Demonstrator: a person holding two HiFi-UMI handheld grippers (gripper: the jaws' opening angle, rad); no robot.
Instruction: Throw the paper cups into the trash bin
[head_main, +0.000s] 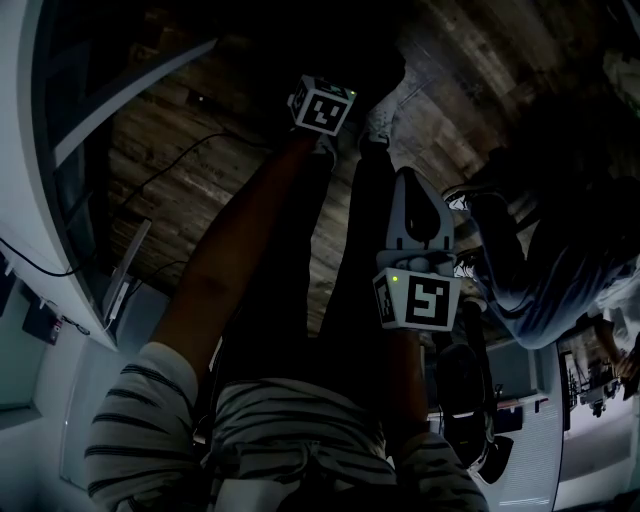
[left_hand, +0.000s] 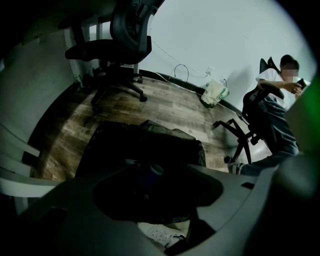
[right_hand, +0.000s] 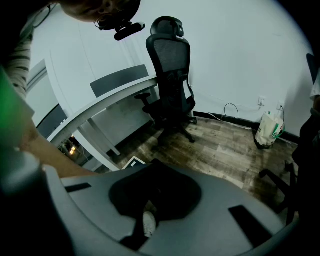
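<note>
The head view is dark and looks down my legs to the wooden floor. My left gripper (head_main: 322, 106) hangs low by my left leg, and my right gripper (head_main: 416, 190) hangs by my right leg. Both point at the floor. In the left gripper view the grey jaws (left_hand: 160, 197) stand shut with nothing gripped. Beyond them is a black bag-lined trash bin (left_hand: 150, 140). A small dark cup-like thing with a pale rim (left_hand: 156, 170) shows inside it. The right gripper (right_hand: 152, 200) is shut too, with my pale shoe (right_hand: 148, 223) showing through the slit.
A black office chair (left_hand: 117, 47) stands by the curved white desk (right_hand: 107, 107). Another chair (right_hand: 170, 75) is near the wall. A person sits on a chair (left_hand: 272, 107) at the right. A pale bag (left_hand: 215, 93) leans on the wall. Cables run along the floor.
</note>
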